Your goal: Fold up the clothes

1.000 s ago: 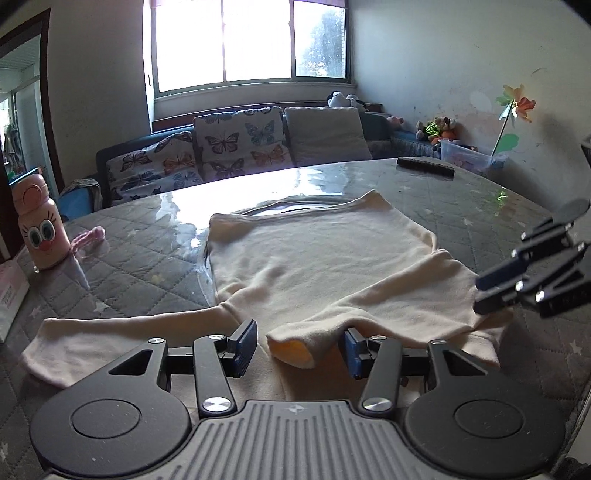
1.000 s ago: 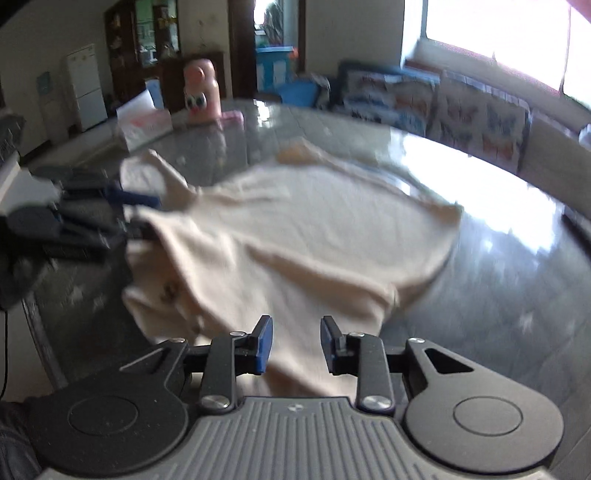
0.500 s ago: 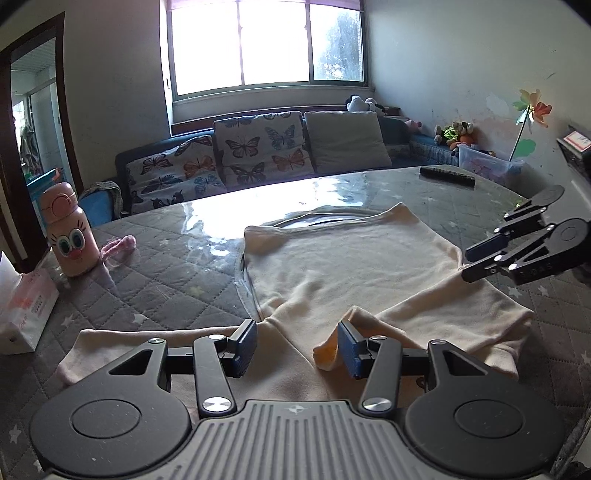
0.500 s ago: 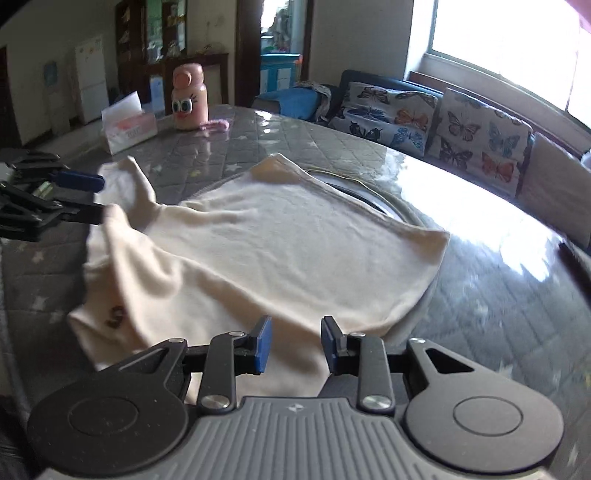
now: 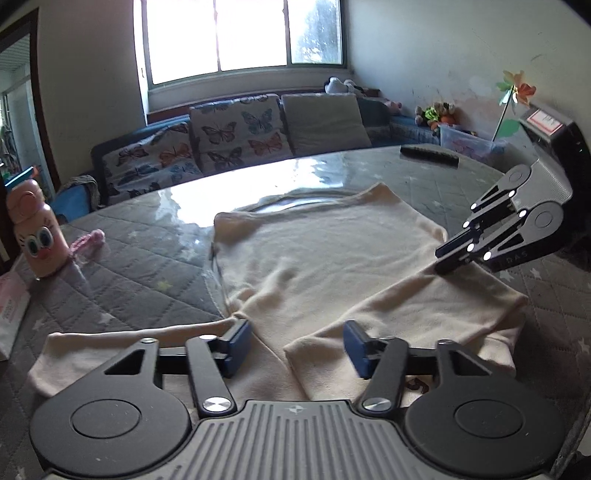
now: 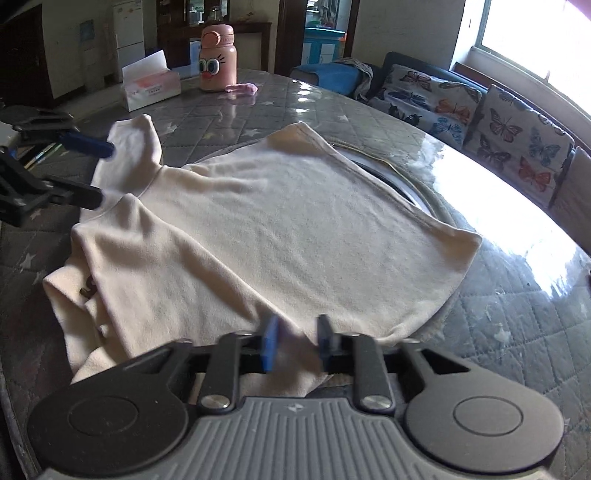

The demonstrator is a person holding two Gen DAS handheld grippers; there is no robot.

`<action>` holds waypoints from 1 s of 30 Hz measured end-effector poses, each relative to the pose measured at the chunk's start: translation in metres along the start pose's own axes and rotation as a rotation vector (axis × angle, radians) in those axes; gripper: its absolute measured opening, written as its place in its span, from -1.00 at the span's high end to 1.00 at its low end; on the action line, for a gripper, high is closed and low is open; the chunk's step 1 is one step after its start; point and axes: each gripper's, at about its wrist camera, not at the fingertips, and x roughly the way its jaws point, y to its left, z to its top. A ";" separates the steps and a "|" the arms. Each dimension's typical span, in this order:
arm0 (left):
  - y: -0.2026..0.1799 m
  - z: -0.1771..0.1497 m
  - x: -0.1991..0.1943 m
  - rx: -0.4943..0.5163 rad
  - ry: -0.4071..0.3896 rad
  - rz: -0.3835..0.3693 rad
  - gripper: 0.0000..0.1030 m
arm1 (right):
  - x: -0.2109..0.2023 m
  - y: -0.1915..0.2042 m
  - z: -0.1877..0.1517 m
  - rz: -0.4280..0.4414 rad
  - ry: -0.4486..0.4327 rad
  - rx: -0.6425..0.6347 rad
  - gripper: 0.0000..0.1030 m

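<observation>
Sunlit living room, big round table (image 5: 140, 258) under a quilted grey cover with a glossy clear sheet on top. Cream shirt (image 5: 332, 251) lies flat near the table's near edge, body spread toward the far side. One sleeve (image 5: 424, 306) is folded in across the lower body, its cuff end sitting between the left tongs (image 5: 295, 347); other sleeve (image 5: 122, 339) still stretched out flat to the left.

Left tongs: wide open, holding nothing, low over the near edge of the shirt; I'd judge they just let the cuff down so the fold sits flat. Right tongs (image 6: 295, 347): parted with a narrower gap, fabric under and between the pads, blurred there, so can't tell whether they pinch anything. Seen from the left view, their tips come down onto the folded sleeve's far edge, probably to steady the crease.

Likely next: outstretched left sleeve gets the same fold inward.

Around it: pink cartoon-face bottle (image 6: 217, 59) and tissue box (image 6: 151, 86) on the left side of the table, small pink item (image 6: 242, 88) beside the bottle, dark remote (image 5: 430, 156) at the far right. Butterfly-print sofa cushions (image 5: 236, 129) under the window (image 5: 240, 35)
</observation>
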 end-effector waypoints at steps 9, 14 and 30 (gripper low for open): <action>-0.003 -0.006 0.031 0.019 0.075 -0.030 0.47 | -0.016 -0.002 -0.008 -0.023 -0.049 0.025 0.89; -0.002 0.001 0.022 0.022 0.019 0.001 0.76 | -0.022 -0.003 -0.012 -0.038 -0.078 0.049 0.90; -0.009 0.006 0.004 0.021 -0.066 0.024 0.36 | -0.036 0.010 -0.020 -0.080 -0.123 0.100 0.64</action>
